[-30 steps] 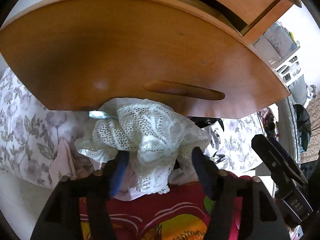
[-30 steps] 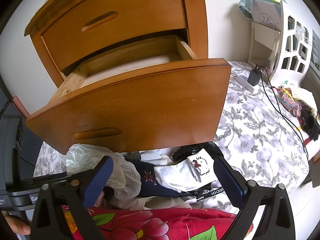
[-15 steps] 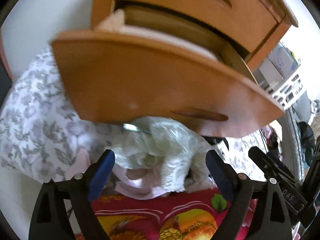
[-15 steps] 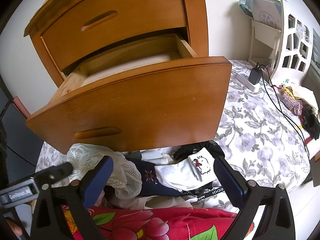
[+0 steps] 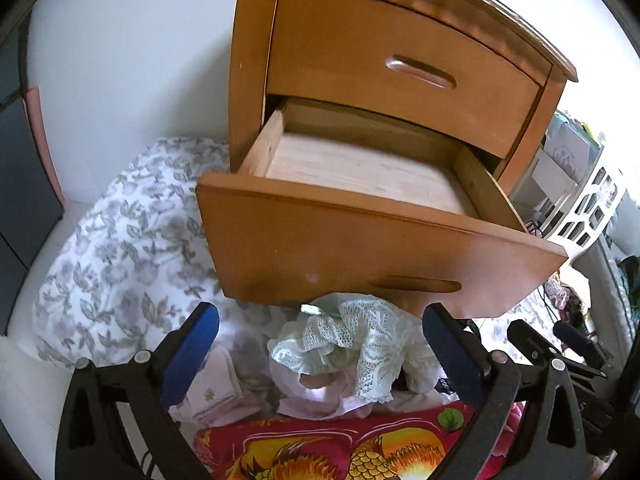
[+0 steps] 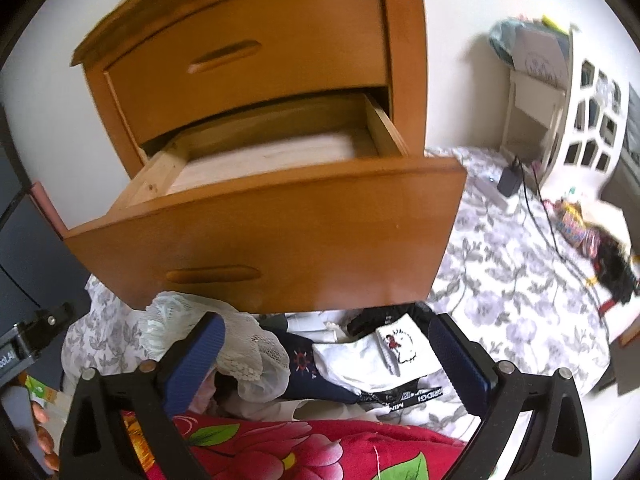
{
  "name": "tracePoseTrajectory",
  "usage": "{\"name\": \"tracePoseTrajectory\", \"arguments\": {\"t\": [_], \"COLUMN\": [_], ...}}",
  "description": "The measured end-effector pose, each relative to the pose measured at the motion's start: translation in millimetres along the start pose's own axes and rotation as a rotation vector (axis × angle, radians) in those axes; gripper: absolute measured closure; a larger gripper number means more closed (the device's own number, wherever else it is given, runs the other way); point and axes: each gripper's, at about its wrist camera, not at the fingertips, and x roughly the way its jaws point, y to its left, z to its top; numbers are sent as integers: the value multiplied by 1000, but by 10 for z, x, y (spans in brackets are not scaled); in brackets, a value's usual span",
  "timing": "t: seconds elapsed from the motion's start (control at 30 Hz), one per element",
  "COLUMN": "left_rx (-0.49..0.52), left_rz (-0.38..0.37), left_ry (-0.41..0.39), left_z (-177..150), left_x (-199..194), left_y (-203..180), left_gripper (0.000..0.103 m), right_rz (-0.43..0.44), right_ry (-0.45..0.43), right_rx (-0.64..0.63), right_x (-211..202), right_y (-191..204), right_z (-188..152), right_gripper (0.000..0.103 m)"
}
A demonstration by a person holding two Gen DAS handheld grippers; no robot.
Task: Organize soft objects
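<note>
Because the lower drawer [image 5: 372, 176] is pulled out and bare inside, it is judged ready to receive the soft pile lying on the bed [image 5: 132, 240] under its front. The left hand-held gripper [image 5: 320, 356] has just been opening; its jaws are spread above the lace garment [image 5: 352, 340], nothing pinched. The right hand-held gripper [image 6: 328, 364] is also spread and empty, over white socks [image 6: 384, 356] and a navy item [image 6: 312, 376]. Counted: two drawers, one shut [image 5: 400, 64]; two grippers; one lace piece.

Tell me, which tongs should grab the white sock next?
Probably the right tongs: they gape open with the white sock lying between them. The left tongs, just opened, frame the lace cloth instead.
</note>
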Motion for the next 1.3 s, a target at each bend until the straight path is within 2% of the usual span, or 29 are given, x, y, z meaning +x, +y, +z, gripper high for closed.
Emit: {"name": "tracePoseTrajectory", "arguments": {"t": [0.13,0.33,0.53,0.6,1.03,1.3], "left_rx": [16,6,81,91,64,74], "left_rz": [31,40,165,181,192,202], "left_ry": [-15,-36,-88,-100,-102,-61], "left_z": [19,51,27,15,26,5], "left_x": [-50,-158,-288,-320,-393,-315], "left_y": [-26,-46,-199,-226,-190,-201], "left_gripper": [1,1,1,1,1,1], "right_rz": [-1,-6,-3,2,7,2], "right_ry": [13,-6,-18,-21,-31,-34], "right_rx": [-42,-38,-41,-52,-90,-95], "right_x": [-88,-241,-332,-354,-439,-439], "right_y": [93,100,122,149,258,267], "right_z": [47,153,219,223,230,234], "right_gripper": [0,0,0,0,0,0]}}
